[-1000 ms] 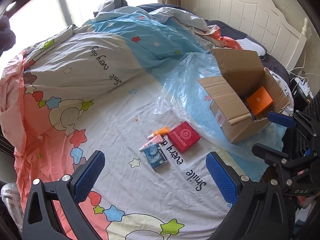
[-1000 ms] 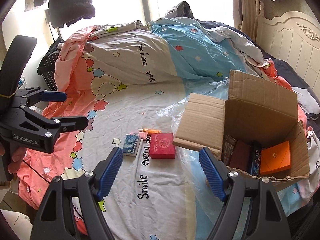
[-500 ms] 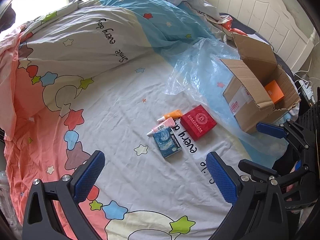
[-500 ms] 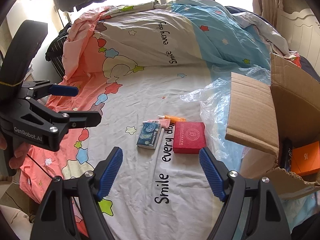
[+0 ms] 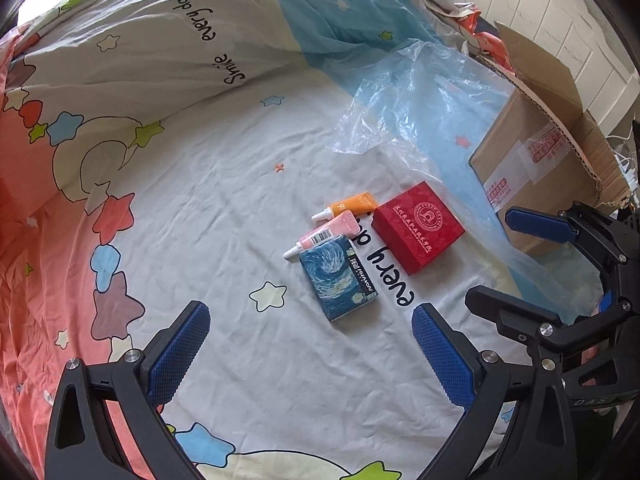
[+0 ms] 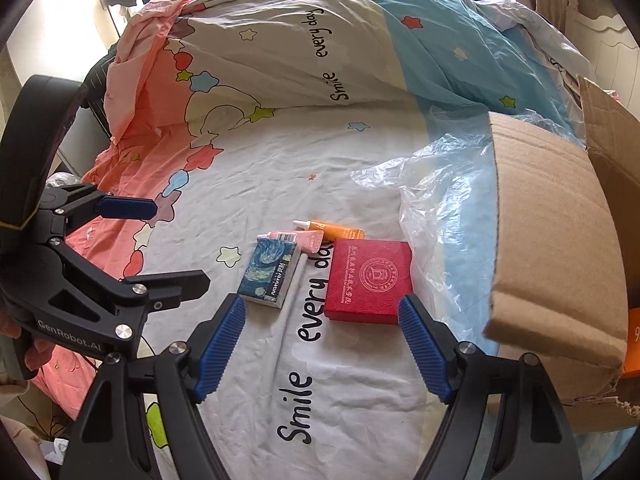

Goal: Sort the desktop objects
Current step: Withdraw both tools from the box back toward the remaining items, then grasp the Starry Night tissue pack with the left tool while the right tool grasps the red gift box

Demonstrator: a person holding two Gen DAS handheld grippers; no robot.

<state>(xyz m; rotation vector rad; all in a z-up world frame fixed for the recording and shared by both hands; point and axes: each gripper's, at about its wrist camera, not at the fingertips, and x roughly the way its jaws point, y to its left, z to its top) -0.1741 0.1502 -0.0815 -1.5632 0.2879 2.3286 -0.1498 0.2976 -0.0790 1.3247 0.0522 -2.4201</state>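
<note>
On the bedsheet lie a red square box point(image 5: 418, 227) point(image 6: 369, 277), a blue starry-night box point(image 5: 338, 279) point(image 6: 269, 272), a pink tube point(image 5: 322, 235) point(image 6: 298, 238) and an orange tube point(image 5: 347, 209) point(image 6: 334, 230), close together. My left gripper point(image 5: 310, 354) is open and empty, just short of the blue box. My right gripper point(image 6: 322, 336) is open and empty, its right finger tip at the red box's near corner. Each gripper also shows in the other's view: the right one point(image 5: 516, 264), the left one point(image 6: 160, 240).
An open cardboard box point(image 5: 536, 168) point(image 6: 560, 240) stands to the right with an orange item point(image 6: 632, 340) inside. A clear plastic bag point(image 5: 424, 104) point(image 6: 444, 184) lies between it and the objects. A bunched duvet point(image 5: 160, 52) rises behind. A white headboard point(image 5: 540, 12) stands far right.
Both grippers have moved forward and down toward the cluster of objects, which now looks larger. The cardboard box has slid toward the right edge of both views. Both stay open.
</note>
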